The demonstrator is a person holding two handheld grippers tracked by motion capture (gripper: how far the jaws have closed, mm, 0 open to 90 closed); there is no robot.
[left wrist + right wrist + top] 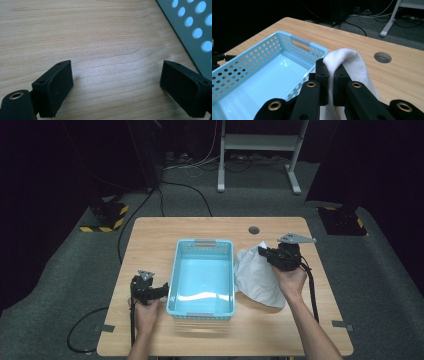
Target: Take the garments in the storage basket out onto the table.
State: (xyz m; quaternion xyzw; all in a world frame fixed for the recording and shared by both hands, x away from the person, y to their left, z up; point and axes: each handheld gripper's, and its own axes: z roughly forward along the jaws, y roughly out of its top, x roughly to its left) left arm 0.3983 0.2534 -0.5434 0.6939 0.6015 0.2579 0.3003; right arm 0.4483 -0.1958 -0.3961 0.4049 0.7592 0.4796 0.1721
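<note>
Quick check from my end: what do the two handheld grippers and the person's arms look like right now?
Both the left gripper and the right gripper are black, each with two flat rectangular jaws, brass-coloured pivot rivets and a grey three-cornered plate on top. A black cable trails from each towards the person. The forearms are bare, with no sleeves or gloves in view.

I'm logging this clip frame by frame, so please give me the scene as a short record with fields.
surface: wooden table
basket: light blue, perforated, mid-table, nothing in it
cloth: white, right of the basket, partly lying on the table
right gripper: shut on the cloth, a fold pinched between its fingers
left gripper: open over bare table, left of the basket
</note>
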